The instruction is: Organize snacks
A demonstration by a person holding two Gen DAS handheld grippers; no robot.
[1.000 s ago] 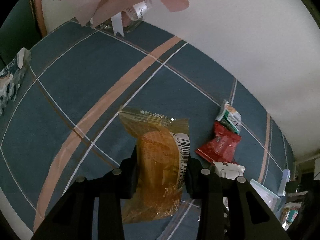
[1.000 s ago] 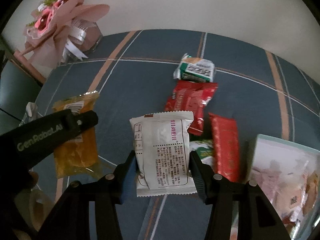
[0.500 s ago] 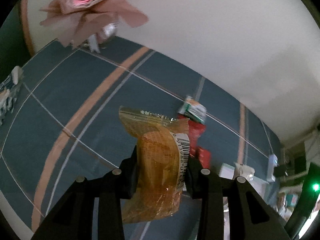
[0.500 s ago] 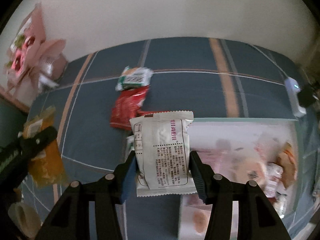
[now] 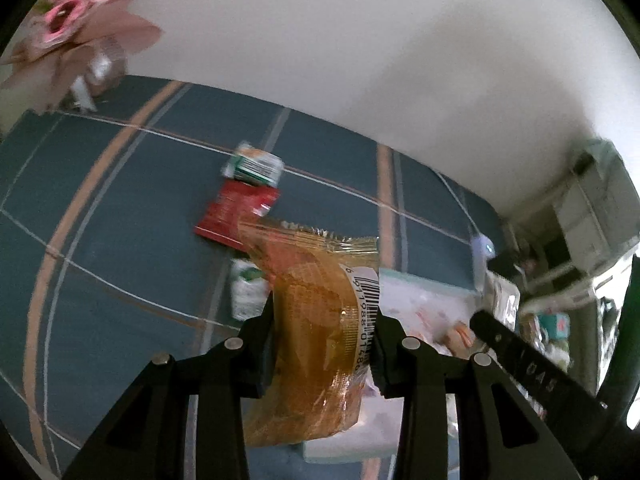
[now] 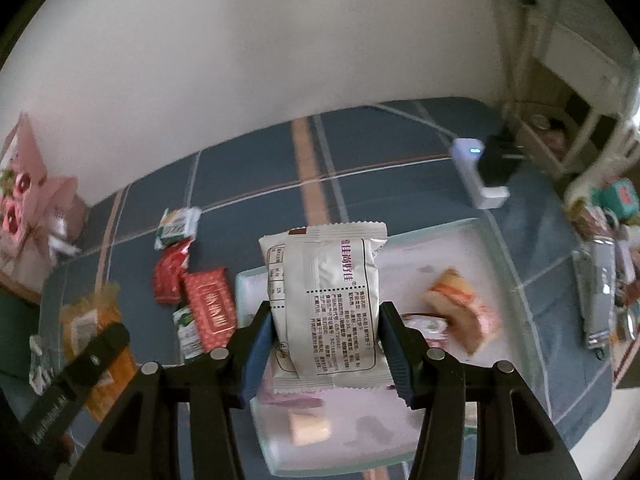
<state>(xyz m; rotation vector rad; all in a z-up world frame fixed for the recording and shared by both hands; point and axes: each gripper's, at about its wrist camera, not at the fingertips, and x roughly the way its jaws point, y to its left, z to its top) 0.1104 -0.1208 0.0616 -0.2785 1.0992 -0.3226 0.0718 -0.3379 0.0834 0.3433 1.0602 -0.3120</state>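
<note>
1. Left gripper clamped on clear-wrapped orange snack packet, held above blue plaid tablecloth
2. Right gripper clamped on white foil snack packet, over pale rectangular tray
3. Loose red wrappers beside tray

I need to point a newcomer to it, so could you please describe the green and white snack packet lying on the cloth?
Start at the pale tray on the blue plaid tablecloth, then look to its left at the cluster of loose packets. The green and white packet lies farthest from the camera, nearest the wall; the two packets just before it are red.
</note>
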